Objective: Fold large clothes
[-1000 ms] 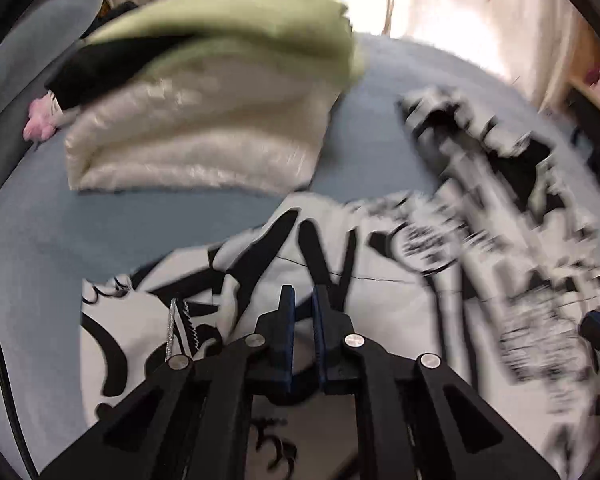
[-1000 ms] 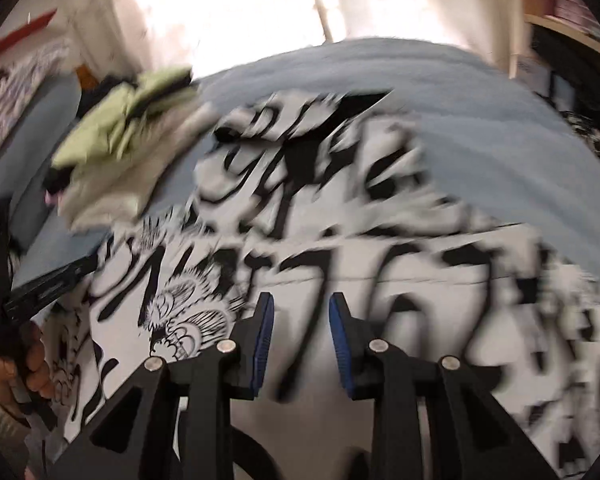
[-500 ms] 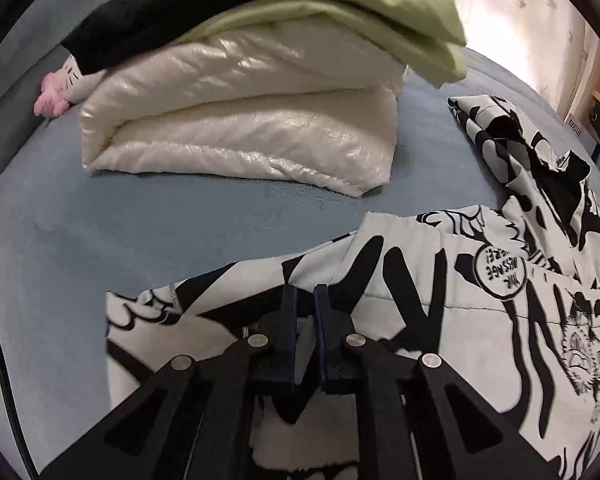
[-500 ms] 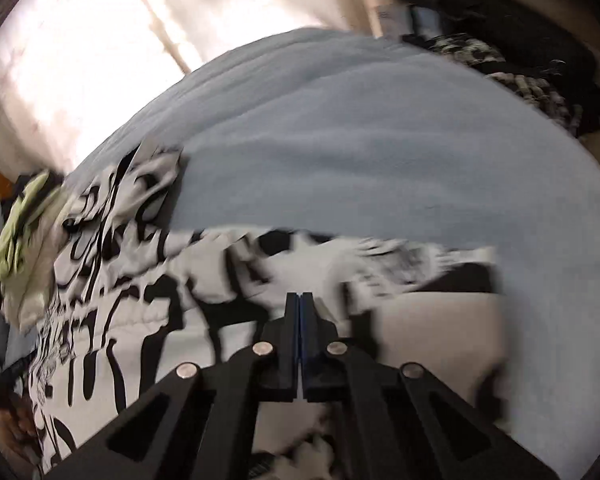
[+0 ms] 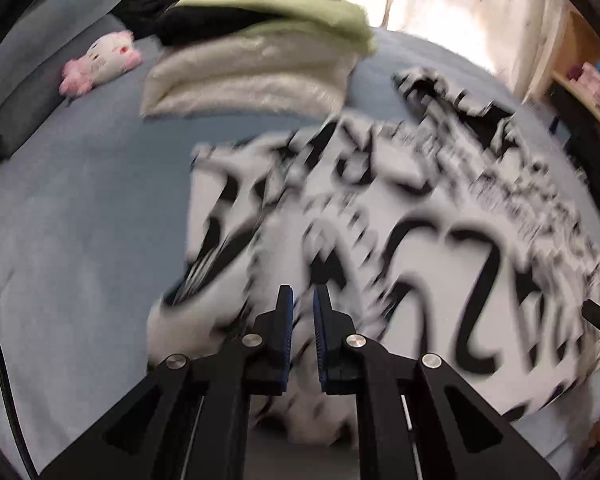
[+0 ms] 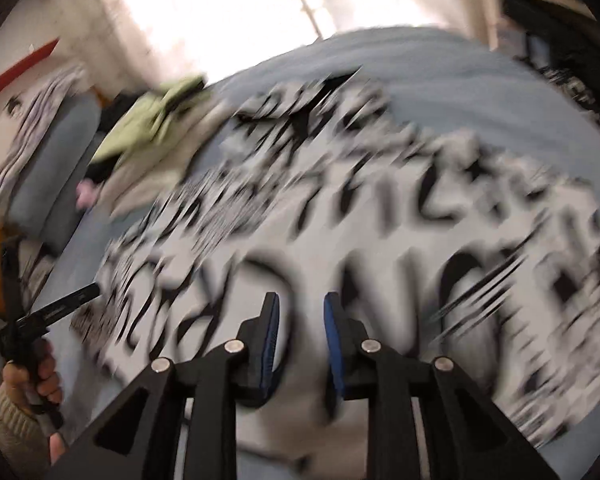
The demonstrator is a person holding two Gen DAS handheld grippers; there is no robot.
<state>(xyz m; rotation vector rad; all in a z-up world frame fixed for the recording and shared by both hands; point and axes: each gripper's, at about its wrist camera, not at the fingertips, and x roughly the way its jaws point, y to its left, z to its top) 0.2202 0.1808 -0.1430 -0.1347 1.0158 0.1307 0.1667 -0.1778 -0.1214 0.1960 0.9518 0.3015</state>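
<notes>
garment: black-and-white printed top (image 5: pixel 440 216) spread mid-bed (image 5: pixel 80 220), long axis running toward the far edge, too blurry for more
left gripper (image 5: pixel 302 312): fingers slightly apart, nothing held
right gripper (image 6: pixel 300 316): apart, empty
far-left corner: folded pile (image 5: pixel 256 68)

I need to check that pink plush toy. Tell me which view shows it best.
The left wrist view: the pink plush toy lies fully visible on the blue bedcover, left of the folded pile. The right wrist view shows only a blurred pink smudge beside that pile.
</notes>
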